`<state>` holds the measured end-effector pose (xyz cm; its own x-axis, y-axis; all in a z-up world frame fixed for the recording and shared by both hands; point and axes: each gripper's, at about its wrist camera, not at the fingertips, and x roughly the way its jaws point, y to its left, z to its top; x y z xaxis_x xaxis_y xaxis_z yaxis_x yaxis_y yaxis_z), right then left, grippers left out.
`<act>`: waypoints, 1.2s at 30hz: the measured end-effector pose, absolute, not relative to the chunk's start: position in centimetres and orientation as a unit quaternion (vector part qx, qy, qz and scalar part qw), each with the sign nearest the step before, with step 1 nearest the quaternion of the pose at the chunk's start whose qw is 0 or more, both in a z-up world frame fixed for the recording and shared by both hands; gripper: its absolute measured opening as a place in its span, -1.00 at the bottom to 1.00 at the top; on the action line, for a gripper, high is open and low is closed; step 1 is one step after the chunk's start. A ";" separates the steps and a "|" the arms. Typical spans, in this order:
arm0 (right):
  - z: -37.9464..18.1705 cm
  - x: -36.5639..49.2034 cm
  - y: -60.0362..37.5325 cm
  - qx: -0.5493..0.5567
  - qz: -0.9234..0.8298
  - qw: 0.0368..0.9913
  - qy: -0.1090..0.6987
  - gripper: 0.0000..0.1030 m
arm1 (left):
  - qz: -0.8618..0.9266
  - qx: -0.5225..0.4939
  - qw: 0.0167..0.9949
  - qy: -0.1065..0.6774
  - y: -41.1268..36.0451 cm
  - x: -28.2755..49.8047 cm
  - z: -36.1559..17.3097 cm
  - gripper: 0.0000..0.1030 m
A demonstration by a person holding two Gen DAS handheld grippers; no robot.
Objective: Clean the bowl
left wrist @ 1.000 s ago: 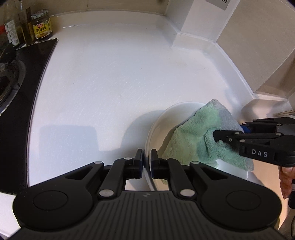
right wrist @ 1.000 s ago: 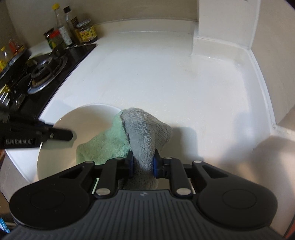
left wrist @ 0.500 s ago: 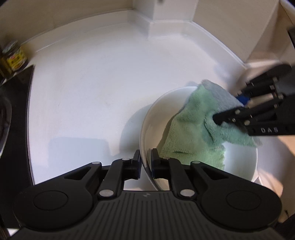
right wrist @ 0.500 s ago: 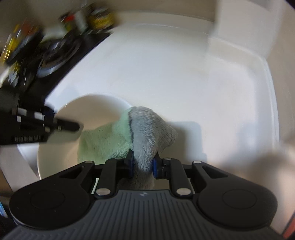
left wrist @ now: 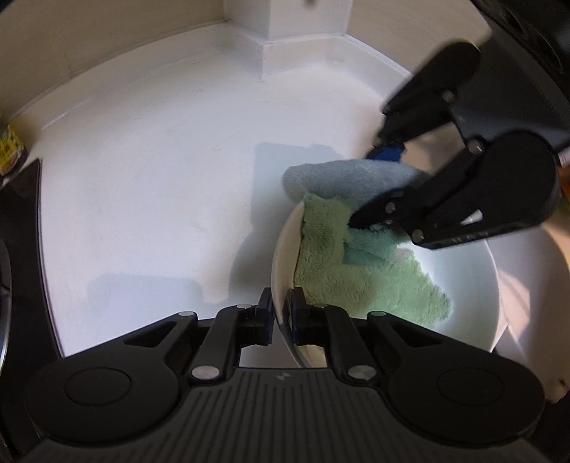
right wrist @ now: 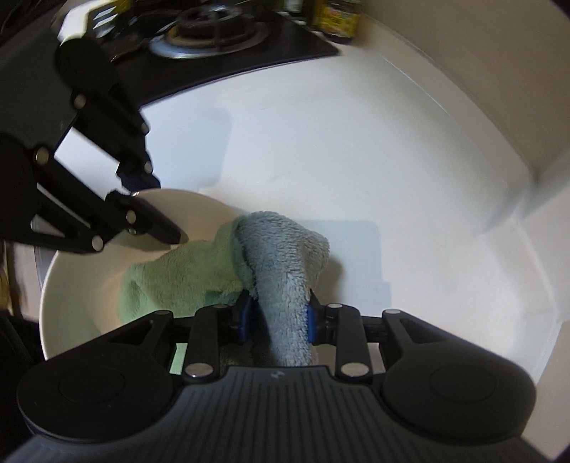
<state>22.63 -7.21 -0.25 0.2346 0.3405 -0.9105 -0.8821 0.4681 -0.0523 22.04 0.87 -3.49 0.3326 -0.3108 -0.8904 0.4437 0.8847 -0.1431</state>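
A white bowl (left wrist: 463,285) stands on the white counter (left wrist: 160,160). My left gripper (left wrist: 281,317) has the bowl's near rim between its pads, and its jaws are closing on it. A green and grey cloth (left wrist: 356,277) lies partly in the bowl and is draped over its far rim. In the right wrist view the cloth (right wrist: 285,267) arches up out of the bowl (right wrist: 78,285) and fills the gap of my right gripper (right wrist: 276,317), whose jaws are opening around it. The left gripper (right wrist: 156,210) straddles the rim at the left. The right gripper (left wrist: 370,187) reaches in from the upper right.
A black gas hob (right wrist: 213,25) with a burner lies beyond the bowl, with jars (right wrist: 335,17) at its end. A jar (left wrist: 9,153) shows at the left edge. Walls and a corner pillar (left wrist: 302,17) bound the counter at the back.
Both hands have swung round the bowl, so both views have turned. The right gripper's jaws stand wider around the cloth. The left gripper's pads have drawn closer on the rim.
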 end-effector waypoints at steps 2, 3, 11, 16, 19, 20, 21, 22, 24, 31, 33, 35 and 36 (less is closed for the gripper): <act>-0.2 22.6 -8.1 -0.262 0.404 0.744 0.463 -0.58 | -0.212 0.032 0.817 0.535 1.3 21.9 -3.5 -0.89; -0.2 22.5 -8.6 -0.242 0.393 0.753 0.468 -0.59 | -0.202 0.017 0.819 0.537 1.5 21.9 -3.5 -0.89; -1.0 20.7 -13.5 -0.101 0.283 0.817 0.492 -0.70 | -0.142 -0.012 0.837 0.529 1.0 18.8 -3.0 -0.81; -2.1 18.8 -14.4 -0.056 0.228 0.841 0.488 -0.69 | -0.139 0.025 0.843 0.519 0.4 19.7 -3.6 -0.91; -2.1 17.8 -14.5 -0.080 0.238 0.837 0.486 -0.70 | -0.168 0.032 0.836 0.521 1.0 20.0 -4.0 -0.91; -2.0 17.5 -14.6 -0.089 0.245 0.834 0.487 -0.70 | -0.180 0.037 0.833 0.522 1.3 19.8 -4.1 -0.90; -1.9 17.6 -14.8 -0.103 0.259 0.827 0.489 -0.70 | -0.188 0.044 0.831 0.522 1.4 19.9 -4.0 -0.89; -1.7 17.8 -14.7 -0.113 0.272 0.820 0.491 -0.69 | -0.199 0.059 0.828 0.521 1.3 20.2 -4.0 -0.87; -1.4 18.6 -14.2 -0.143 0.299 0.803 0.496 -0.67 | -0.207 0.078 0.825 0.520 1.0 20.5 -3.9 -0.85; -1.0 20.8 -10.0 -0.273 0.353 0.769 0.458 -0.59 | -0.228 0.128 0.817 0.514 0.2 21.0 -3.9 -0.82; -1.2 21.0 -9.1 -0.299 0.369 0.761 0.443 -0.55 | -0.231 0.134 0.815 0.514 0.2 21.2 -3.8 -0.82; -1.3 21.2 -8.3 -0.314 0.379 0.756 0.432 -0.54 | -0.231 0.129 0.816 0.514 0.4 21.5 -3.8 -0.84; -1.3 21.3 -8.3 -0.307 0.377 0.758 0.434 -0.55 | -0.231 0.125 0.817 0.514 0.5 21.6 -3.8 -0.85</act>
<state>21.34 -8.35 -1.26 0.3383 0.3063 -0.8898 -0.8387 0.5270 -0.1374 21.64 0.48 -3.82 0.3647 -0.2482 -0.8975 0.5054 0.8623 -0.0331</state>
